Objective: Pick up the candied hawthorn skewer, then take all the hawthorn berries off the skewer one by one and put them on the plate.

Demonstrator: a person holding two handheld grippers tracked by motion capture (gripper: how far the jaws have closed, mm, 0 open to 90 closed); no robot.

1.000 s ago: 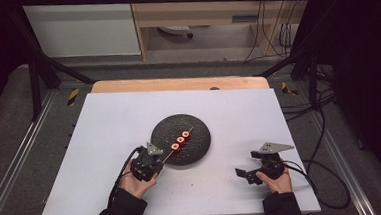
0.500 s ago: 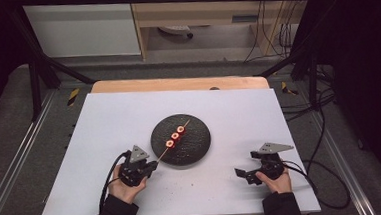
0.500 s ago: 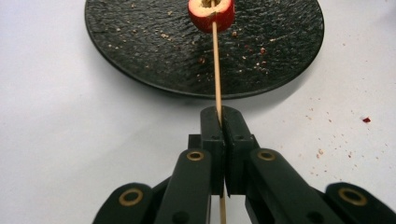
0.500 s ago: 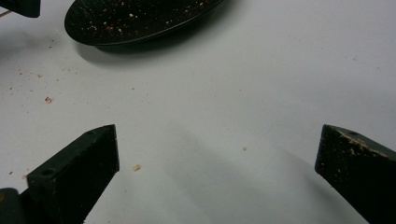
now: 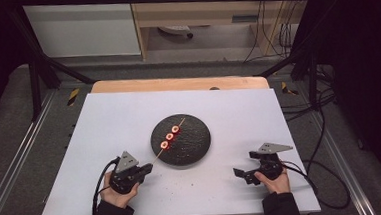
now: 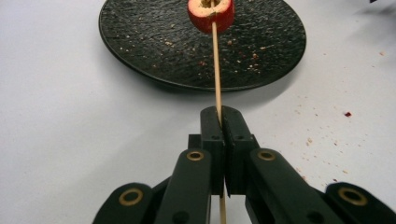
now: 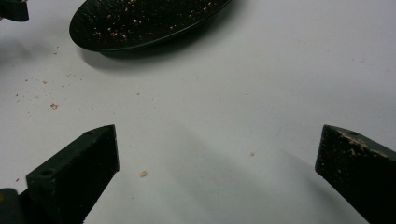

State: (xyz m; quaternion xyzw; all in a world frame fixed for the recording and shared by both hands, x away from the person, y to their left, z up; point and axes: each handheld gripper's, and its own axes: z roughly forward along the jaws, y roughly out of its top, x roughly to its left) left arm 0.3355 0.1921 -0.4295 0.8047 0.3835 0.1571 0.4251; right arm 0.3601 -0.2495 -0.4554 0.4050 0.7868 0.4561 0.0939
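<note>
At seven o'clock of the black plate (image 5: 193, 145) we see the left claw (image 5: 143, 169) clamped tight on the near end of a wooden skewer (image 6: 216, 70), which slants up over the plate with three red slices (image 5: 170, 137) threaded on it. At five o'clock, the right claw (image 5: 243, 173) rests wide and empty on the white surface (image 5: 109, 117).

The white table (image 5: 129, 121) has lots of open room on both sides. The black plate (image 5: 193, 142) sits in the middle, and the skewer (image 5: 157, 156) sticks out over its left edge.
</note>
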